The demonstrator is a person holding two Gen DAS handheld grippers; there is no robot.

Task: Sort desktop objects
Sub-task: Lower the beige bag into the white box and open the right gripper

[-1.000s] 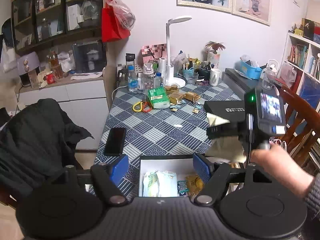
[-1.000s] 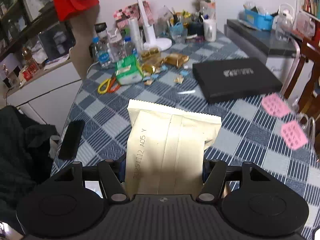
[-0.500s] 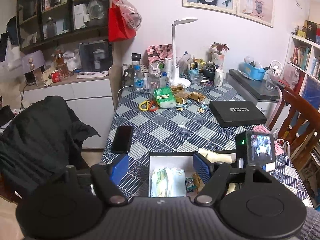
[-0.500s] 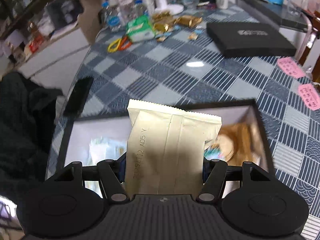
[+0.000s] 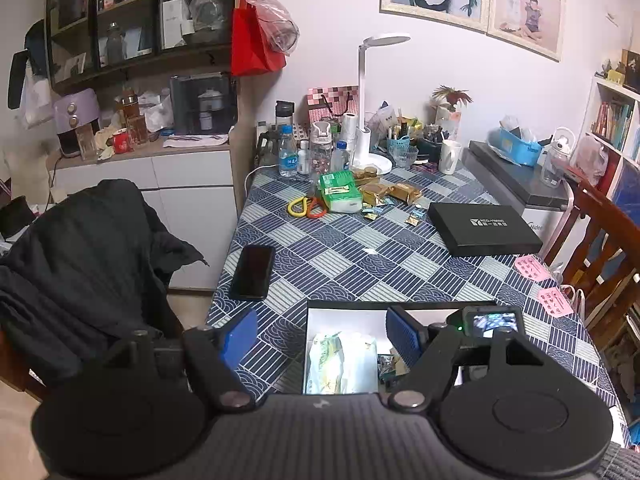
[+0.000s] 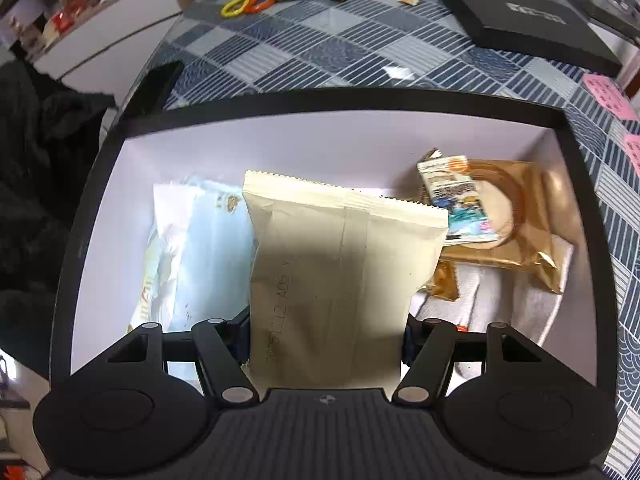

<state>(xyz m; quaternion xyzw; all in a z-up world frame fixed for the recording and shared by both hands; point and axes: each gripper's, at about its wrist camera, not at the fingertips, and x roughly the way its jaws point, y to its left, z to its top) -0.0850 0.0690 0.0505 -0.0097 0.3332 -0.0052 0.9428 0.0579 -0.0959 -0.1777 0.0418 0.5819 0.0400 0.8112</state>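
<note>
My right gripper [image 6: 326, 334] is shut on a beige snack packet [image 6: 336, 280] and holds it low inside an open black-rimmed box [image 6: 320, 100] with a white inside. In the box lie a pale tissue pack [image 6: 192, 248], a gold wrapped cake [image 6: 516, 224] and a small printed sachet [image 6: 456, 196]. My left gripper [image 5: 320, 336] is open and empty above the box's near left part [image 5: 340, 316]. The right gripper's body [image 5: 488, 324] shows in the box in the left wrist view. Loose gold snacks and candies [image 5: 384, 196] lie at the table's far end.
On the chequered table lie a black phone [image 5: 254, 266], a flat black box lid [image 5: 484, 228], a green tissue pack [image 5: 340, 196], yellow and orange loops [image 5: 306, 208] and pink notes [image 5: 532, 268]. Bottles, a lamp and cups stand at the back. A chair with a dark jacket [image 5: 80, 264] stands left.
My right gripper has come down from above the table into the box with the beige packet still in it. My left gripper has drawn back and up a little.
</note>
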